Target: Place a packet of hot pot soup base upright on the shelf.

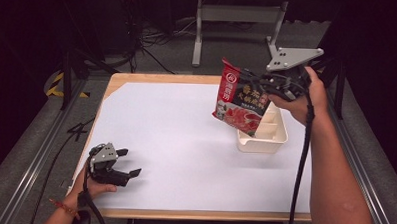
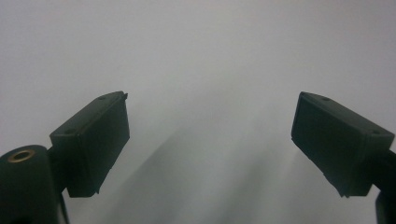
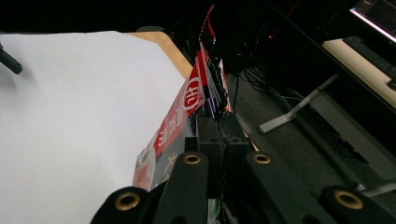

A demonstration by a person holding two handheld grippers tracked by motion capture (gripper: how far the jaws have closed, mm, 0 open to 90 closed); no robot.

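A red and black food packet (image 1: 239, 101) hangs in the air over the right half of the table, above the near end of a cream divided tray (image 1: 265, 137). My right gripper (image 1: 260, 86) is shut on the packet's right edge, held up by a hand at the right. In the right gripper view the jaws are pressed together on the packet (image 3: 187, 107), which stands edge-on. My left gripper (image 1: 129, 164) rests near the table's front left corner, jaws wide apart with nothing between them. Its two black pads (image 2: 95, 140) show over bare white surface.
A white sheet (image 1: 175, 136) covers the wooden table (image 1: 137, 77). Beyond the far edge lie cables and a metal stand (image 1: 234, 23) on the floor. Metal rails run along both sides. A black cable (image 1: 299, 165) hangs from the right gripper across the table's right part.
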